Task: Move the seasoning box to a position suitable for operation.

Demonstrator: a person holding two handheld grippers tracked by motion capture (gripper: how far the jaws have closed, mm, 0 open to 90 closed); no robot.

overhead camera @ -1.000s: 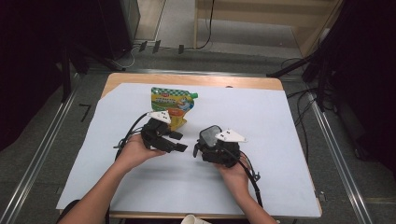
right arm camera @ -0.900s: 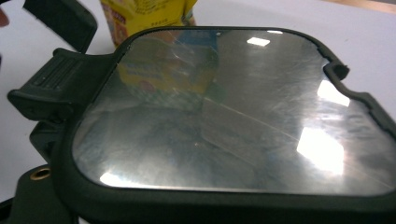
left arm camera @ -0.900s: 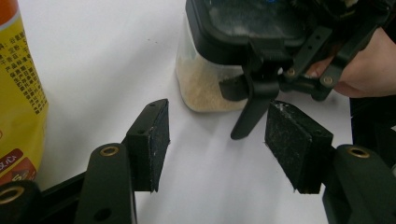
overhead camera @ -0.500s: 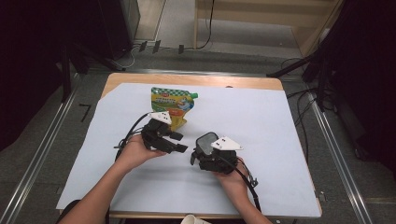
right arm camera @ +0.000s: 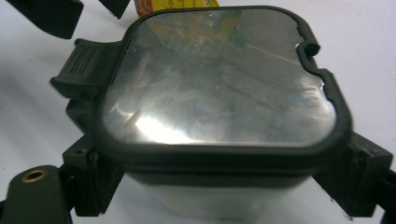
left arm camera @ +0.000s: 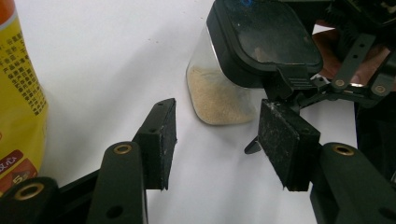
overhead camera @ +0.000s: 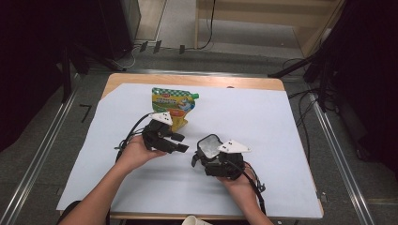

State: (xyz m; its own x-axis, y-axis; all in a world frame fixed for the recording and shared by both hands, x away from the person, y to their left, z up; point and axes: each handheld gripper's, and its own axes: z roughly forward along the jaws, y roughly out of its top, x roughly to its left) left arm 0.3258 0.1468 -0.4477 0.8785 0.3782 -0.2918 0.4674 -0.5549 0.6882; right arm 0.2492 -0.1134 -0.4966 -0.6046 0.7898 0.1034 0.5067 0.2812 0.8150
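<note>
1. The left hand (overhead camera: 138, 152) comes up from the bottom of the high view. Its arm slants up toward 1 o'clock.
2. That hand holds the left gripper (overhead camera: 180, 143) low over the white sheet (overhead camera: 281, 131). The gripper points toward 4 o'clock, at the jar.
3. In the left gripper view, its two black pads (left arm camera: 161, 135) stand about half open. They have just been closing a bit. Nothing is between them but bare white sheet. They touch nothing.
4. The right hand (overhead camera: 239, 180) comes up from the bottom too. It sits at about 4 o'clock from the left hand.
5. It holds the right gripper (overhead camera: 202, 157) so that it points toward 10 o'clock.
6. The right gripper is squeezing a clear jar (overhead camera: 209, 146) with a black lid (right arm camera: 219, 79). In the right gripper view, one jaw presses on each side of the jar, just under the lid.
7. The jar is near the middle of the table (overhead camera: 187, 80), just beside the tips of the left gripper. In the left gripper view it leans over, and there is tan powder (left arm camera: 217, 95) inside it.
8. A yellow and green pouch (overhead camera: 171, 105) lies at 12 o'clock from the left gripper, very near it. I cannot tell if they touch.
</note>
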